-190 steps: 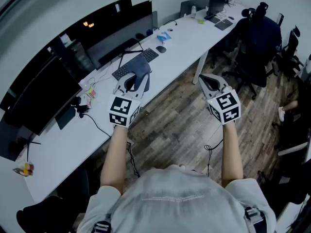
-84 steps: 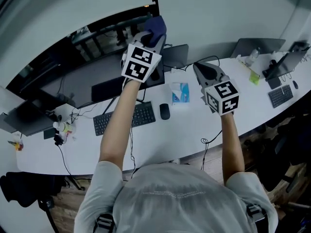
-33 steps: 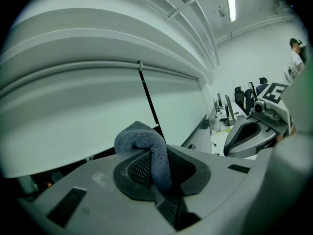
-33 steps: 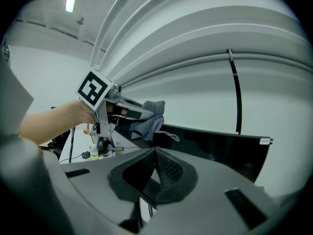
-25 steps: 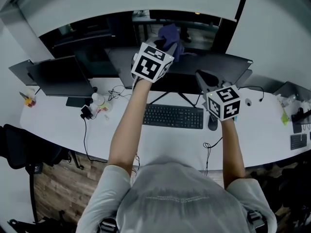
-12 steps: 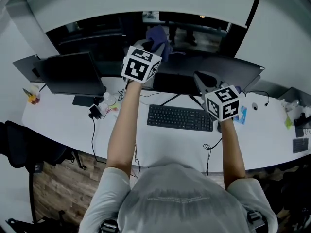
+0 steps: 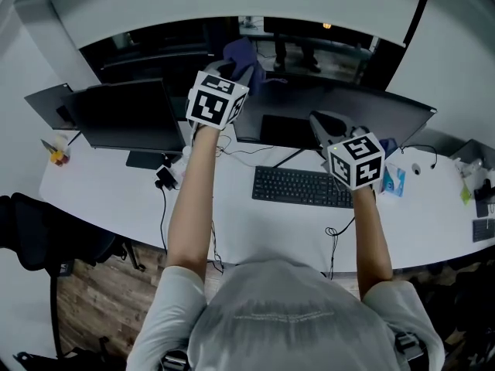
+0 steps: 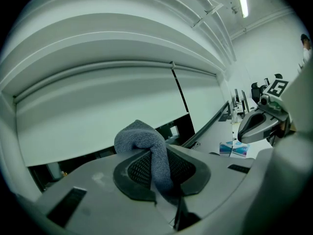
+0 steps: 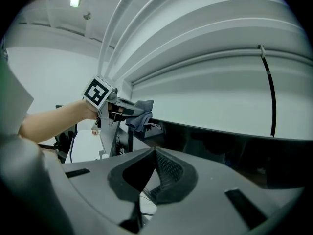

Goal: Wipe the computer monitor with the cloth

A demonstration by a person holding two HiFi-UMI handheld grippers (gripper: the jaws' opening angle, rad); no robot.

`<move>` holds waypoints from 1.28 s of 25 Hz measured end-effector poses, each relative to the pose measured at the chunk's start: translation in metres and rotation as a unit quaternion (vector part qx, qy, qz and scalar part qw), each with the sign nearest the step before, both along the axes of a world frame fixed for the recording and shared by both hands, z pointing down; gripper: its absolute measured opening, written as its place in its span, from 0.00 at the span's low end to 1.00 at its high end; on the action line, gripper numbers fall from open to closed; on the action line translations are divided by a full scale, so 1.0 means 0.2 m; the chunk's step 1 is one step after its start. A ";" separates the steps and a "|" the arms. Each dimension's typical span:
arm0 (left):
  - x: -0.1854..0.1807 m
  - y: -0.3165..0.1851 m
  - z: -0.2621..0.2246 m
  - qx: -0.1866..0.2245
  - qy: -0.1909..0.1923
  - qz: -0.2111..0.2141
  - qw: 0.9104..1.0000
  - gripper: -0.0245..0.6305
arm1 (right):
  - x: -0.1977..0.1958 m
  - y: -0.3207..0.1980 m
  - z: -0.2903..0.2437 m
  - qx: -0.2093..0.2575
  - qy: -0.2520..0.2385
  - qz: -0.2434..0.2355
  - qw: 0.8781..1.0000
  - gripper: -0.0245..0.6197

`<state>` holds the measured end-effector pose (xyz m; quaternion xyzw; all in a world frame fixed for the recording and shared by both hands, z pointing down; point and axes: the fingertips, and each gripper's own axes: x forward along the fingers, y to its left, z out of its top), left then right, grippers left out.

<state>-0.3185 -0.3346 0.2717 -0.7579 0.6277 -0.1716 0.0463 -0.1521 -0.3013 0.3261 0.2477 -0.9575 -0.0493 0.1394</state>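
Count: two grippers, one cloth, two dark monitors, two keyboards, one blue packet, one chair. The left gripper (image 7: 238, 73) is raised at 12 o'clock in the head view. Its jaws are clamped tight on the grey-blue cloth (image 7: 240, 52), which bunches up over the tips in the left gripper view. The cloth sits at the upper left corner of the wide monitor (image 7: 348, 114); I cannot tell whether it touches the screen. The right gripper (image 7: 328, 124) hangs lower, at 2 o'clock, with its jaws pressed together and nothing between them. It stands in front of the lower middle of the wide monitor and covers part of it. The second monitor (image 7: 128, 116) stands at 9 o'clock of the wide one, just beside it. A grey panel shows further left, kind unclear. The main keyboard (image 7: 302, 185) lies on the white desk (image 7: 116, 207) at 6 o'clock of the wide monitor. The blue packet (image 7: 394, 181) lies at 3 o'clock of that keyboard. The other keyboard (image 7: 483, 229) lies at the far right edge, well apart. A black cable (image 7: 163, 211) trails over the desk front at 9 o'clock. The dark chair (image 7: 39, 242) stands at 8 o'clock. The person's left forearm (image 7: 189, 199) crosses the desk between the two monitors.
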 end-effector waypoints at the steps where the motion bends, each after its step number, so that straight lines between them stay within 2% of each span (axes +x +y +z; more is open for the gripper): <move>1: -0.03 0.01 0.00 0.001 0.001 -0.001 1.000 0.12 | -0.02 0.00 -0.01 0.007 -0.001 0.003 1.000 0.04; 4: -0.11 0.03 -0.01 0.009 0.000 -0.010 1.000 0.12 | -0.08 0.02 -0.03 0.021 -0.012 -0.004 1.000 0.04; 13: -0.37 0.13 0.01 0.010 -0.023 -0.046 0.999 0.12 | -0.23 0.08 -0.01 0.013 -0.023 -0.003 1.000 0.04; 17: -0.50 0.19 0.07 -0.013 -0.049 -0.078 0.996 0.12 | -0.29 0.08 0.01 0.010 -0.020 0.002 1.000 0.04; 19: -0.52 0.20 0.10 -0.020 -0.051 -0.079 0.995 0.12 | -0.32 0.07 0.02 0.005 -0.017 0.003 1.000 0.04; 23: -0.48 0.19 0.15 -0.023 -0.039 -0.046 0.998 0.12 | -0.39 0.08 0.04 -0.002 -0.015 -0.001 1.000 0.04; 27: -0.35 0.15 0.21 -0.027 -0.054 -0.006 0.998 0.12 | -0.43 0.08 0.07 -0.007 -0.008 -0.003 1.000 0.04; 32: -0.30 0.13 0.23 -0.026 -0.070 -0.003 0.997 0.12 | -0.43 0.08 0.11 -0.012 0.001 -0.005 1.000 0.04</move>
